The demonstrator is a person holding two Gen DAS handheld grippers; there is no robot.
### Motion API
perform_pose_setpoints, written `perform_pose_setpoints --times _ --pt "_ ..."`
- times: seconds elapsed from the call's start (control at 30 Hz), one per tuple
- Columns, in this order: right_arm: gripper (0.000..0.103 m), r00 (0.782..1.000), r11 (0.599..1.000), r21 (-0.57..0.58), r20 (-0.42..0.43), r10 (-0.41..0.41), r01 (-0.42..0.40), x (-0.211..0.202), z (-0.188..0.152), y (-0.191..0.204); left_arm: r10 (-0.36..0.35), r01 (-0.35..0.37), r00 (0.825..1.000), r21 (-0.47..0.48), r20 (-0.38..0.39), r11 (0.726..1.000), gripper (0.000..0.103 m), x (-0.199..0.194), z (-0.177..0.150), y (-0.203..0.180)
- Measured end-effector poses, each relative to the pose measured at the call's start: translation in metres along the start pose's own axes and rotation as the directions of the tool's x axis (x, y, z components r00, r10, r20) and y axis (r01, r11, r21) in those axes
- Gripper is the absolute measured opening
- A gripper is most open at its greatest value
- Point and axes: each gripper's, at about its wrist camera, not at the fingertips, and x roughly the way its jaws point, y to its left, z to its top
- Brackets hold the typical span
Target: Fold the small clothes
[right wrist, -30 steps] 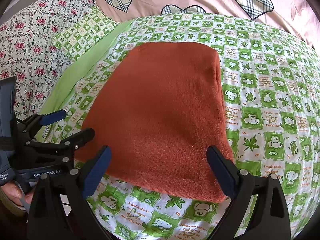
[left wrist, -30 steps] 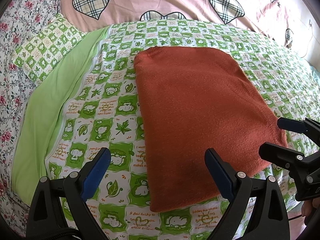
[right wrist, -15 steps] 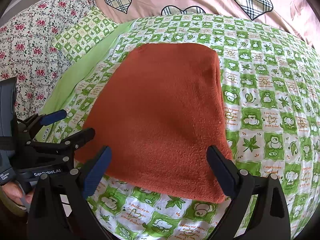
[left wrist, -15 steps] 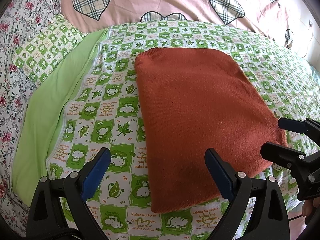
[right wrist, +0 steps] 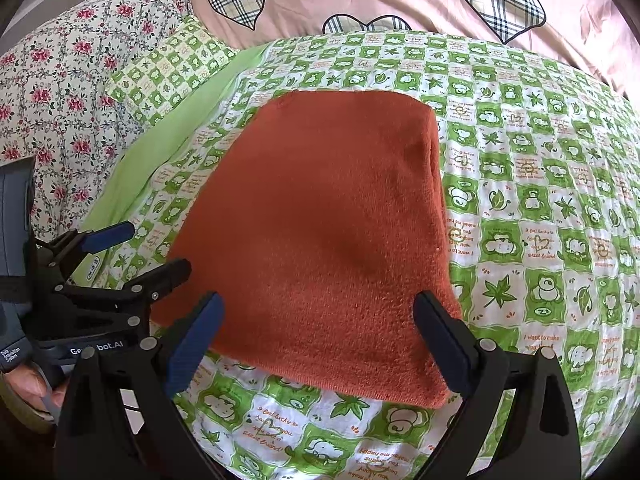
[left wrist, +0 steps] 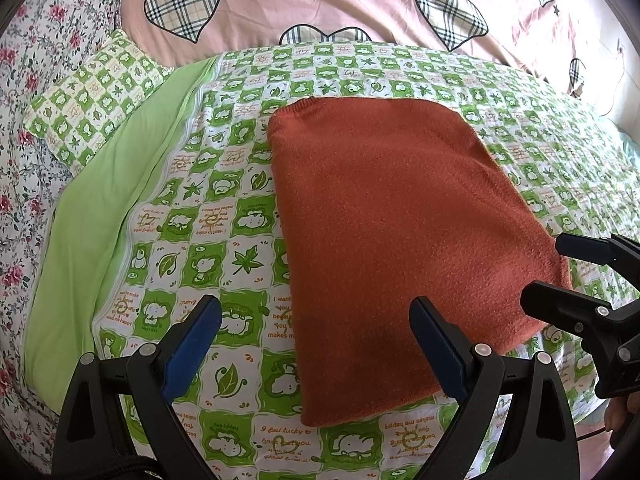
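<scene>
A rust-orange knitted garment [left wrist: 400,232] lies folded into a flat rectangle on a green checked sheet [left wrist: 224,208]. My left gripper [left wrist: 316,344] hovers open above the garment's near left corner, nothing between its blue-padded fingers. In the right wrist view the same garment [right wrist: 328,232] fills the centre, and my right gripper [right wrist: 320,340] is open above its near edge, holding nothing. Each gripper shows in the other's view: the right gripper [left wrist: 568,276] at the garment's right corner, the left gripper [right wrist: 132,252] at its left edge.
A pink quilt with plaid hearts [left wrist: 320,4] lies behind the sheet. A small green checked pillow [left wrist: 96,92] and floral bedding [left wrist: 24,128] sit at the left, with a plain green strip [left wrist: 92,216] between. A hand [right wrist: 32,388] holds the left gripper's handle.
Both grippers have drawn back slightly toward me, so the garment sits a little farther up in each view. The garment itself has not moved.
</scene>
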Motion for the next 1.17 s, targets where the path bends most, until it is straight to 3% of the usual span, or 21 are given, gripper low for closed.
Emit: perform_pose_setpoints --times 0.8,1.17 --pt "0.096 1.0 1.0 0.004 0.023 -0.014 0.013 -0.006 0.013 -0.011 -0.013 0.013 1.0 0.006 0.011 1.0 0.095 0.003 0.013 0.002" --pt "0.096 1.0 1.0 0.018 0.024 -0.001 0.001 -0.002 0.013 -0.013 0.026 -0.026 1.0 0.01 0.017 1.0 0.095 0.007 0.019 0.003"
